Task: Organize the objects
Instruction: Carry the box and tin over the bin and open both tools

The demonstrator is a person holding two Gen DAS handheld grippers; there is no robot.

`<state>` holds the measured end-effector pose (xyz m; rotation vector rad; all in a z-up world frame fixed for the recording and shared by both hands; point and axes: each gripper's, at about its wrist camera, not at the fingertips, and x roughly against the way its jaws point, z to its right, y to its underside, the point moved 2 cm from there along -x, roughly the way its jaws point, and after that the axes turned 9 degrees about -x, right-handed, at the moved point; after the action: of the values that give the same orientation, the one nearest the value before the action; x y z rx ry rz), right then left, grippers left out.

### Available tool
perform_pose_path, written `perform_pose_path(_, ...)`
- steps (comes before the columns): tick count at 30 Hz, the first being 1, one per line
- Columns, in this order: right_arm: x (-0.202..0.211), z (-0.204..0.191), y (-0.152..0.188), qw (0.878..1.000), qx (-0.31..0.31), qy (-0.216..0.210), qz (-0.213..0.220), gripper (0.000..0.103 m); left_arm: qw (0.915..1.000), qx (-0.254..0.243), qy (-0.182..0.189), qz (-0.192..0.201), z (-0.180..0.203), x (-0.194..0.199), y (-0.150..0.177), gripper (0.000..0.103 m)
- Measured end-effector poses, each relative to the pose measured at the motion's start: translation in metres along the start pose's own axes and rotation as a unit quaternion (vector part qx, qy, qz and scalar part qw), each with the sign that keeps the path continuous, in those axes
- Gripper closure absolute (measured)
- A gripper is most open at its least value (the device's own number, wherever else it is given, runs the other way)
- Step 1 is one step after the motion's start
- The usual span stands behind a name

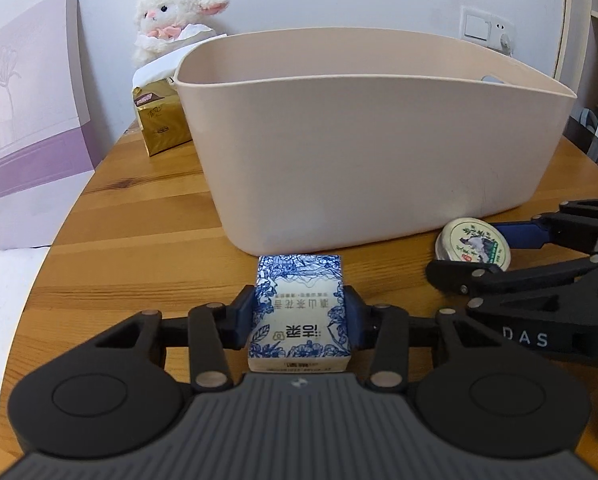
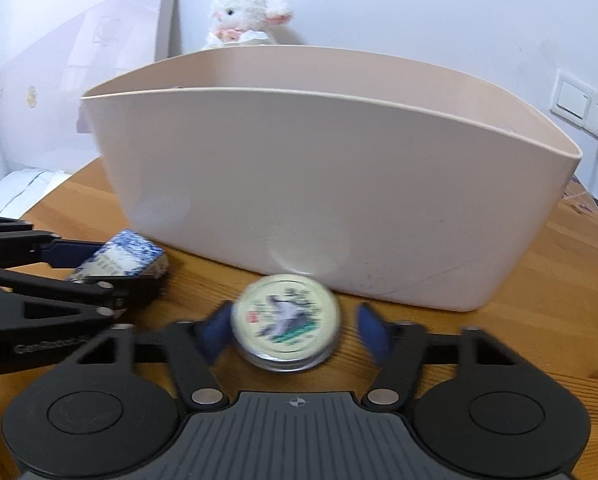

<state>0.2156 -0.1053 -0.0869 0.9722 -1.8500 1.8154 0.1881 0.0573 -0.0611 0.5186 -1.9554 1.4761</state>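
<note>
My left gripper is shut on a blue-and-white floral box, with both blue pads pressed to its sides, just in front of the beige plastic bin. The box also shows in the right wrist view. My right gripper is open around a round tin with a picture lid; the left pad touches the tin and the right pad stands apart from it. The tin lies on the wooden table by the bin and shows in the left wrist view too.
A gold tissue pack and a white plush lamb stand behind the bin's left end. A pale purple box leans on the wall at left. A wall socket sits at right. The round table edge curves at left.
</note>
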Motion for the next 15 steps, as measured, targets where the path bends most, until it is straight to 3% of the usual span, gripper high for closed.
perform_pose_path(5,0.012,0.003,0.006,1.0,-0.011,-0.012,-0.008,0.052,0.9999,0.002,-0.01,0.009,0.001,0.015,0.004,0.056)
perform_pose_path(15,0.078,0.027,0.003,0.999,-0.013,-0.011,0.037,0.052,0.9981,0.006,-0.019,0.058,0.004,0.063,-0.009,0.056)
